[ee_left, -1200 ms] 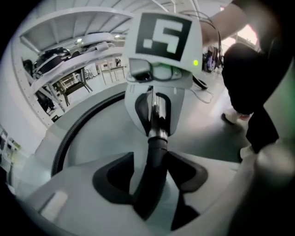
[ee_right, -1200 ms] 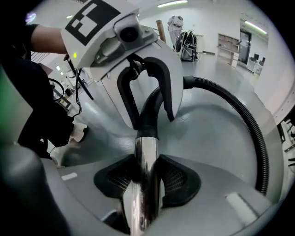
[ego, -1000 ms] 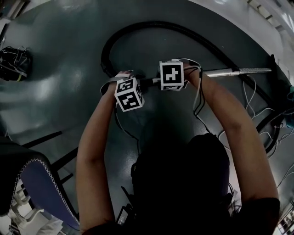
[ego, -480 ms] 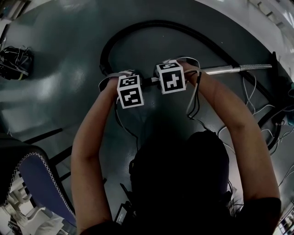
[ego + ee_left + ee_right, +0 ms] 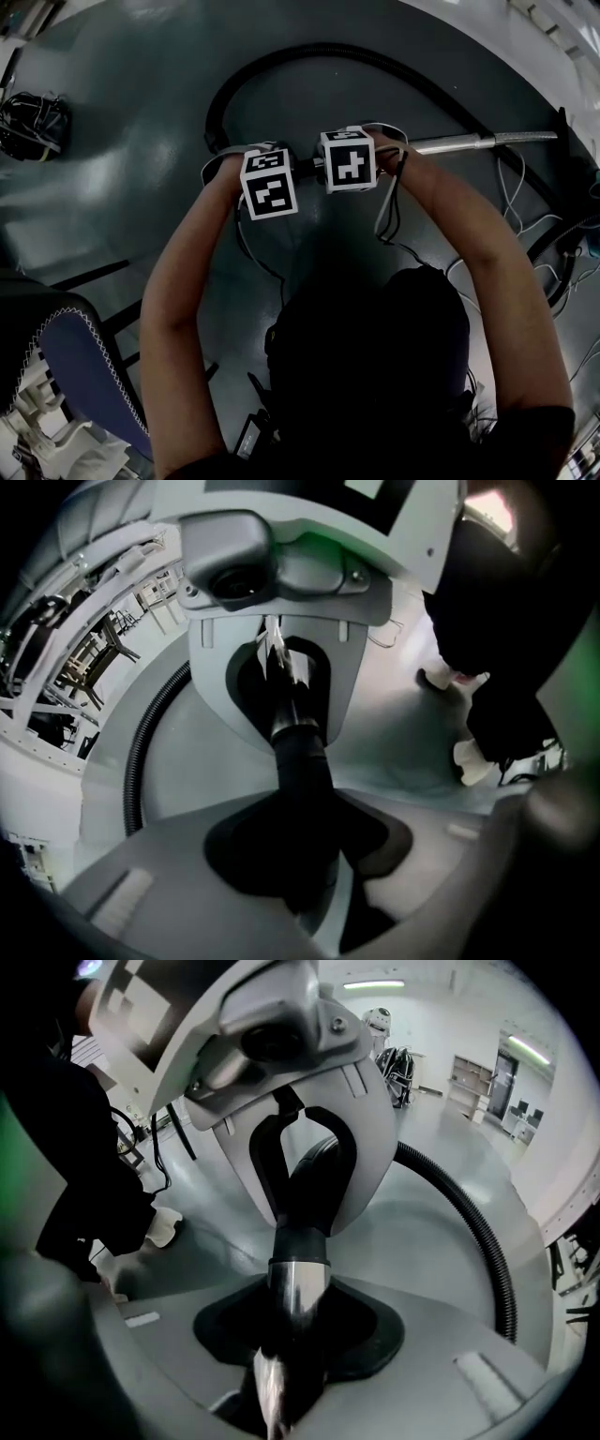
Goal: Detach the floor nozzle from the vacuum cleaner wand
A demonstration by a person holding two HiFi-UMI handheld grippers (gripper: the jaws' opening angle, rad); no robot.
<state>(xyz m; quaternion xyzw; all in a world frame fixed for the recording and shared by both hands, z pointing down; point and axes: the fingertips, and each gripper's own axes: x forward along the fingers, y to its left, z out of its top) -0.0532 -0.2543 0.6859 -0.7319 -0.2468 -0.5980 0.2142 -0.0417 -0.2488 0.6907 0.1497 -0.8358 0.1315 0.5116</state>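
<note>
Glossy metal wand, ribbed black plastic hose

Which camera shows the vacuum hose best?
The head view: the hose shows its long arc there. The left gripper view catches only a short stretch at its left edge, and the right gripper view a stretch at its right.

Both hands are rising slightly in the head view, the left gripper edging closer to the right gripper. Both pairs of jaws are closing, left around the black tube, right around the chrome wand.
</note>
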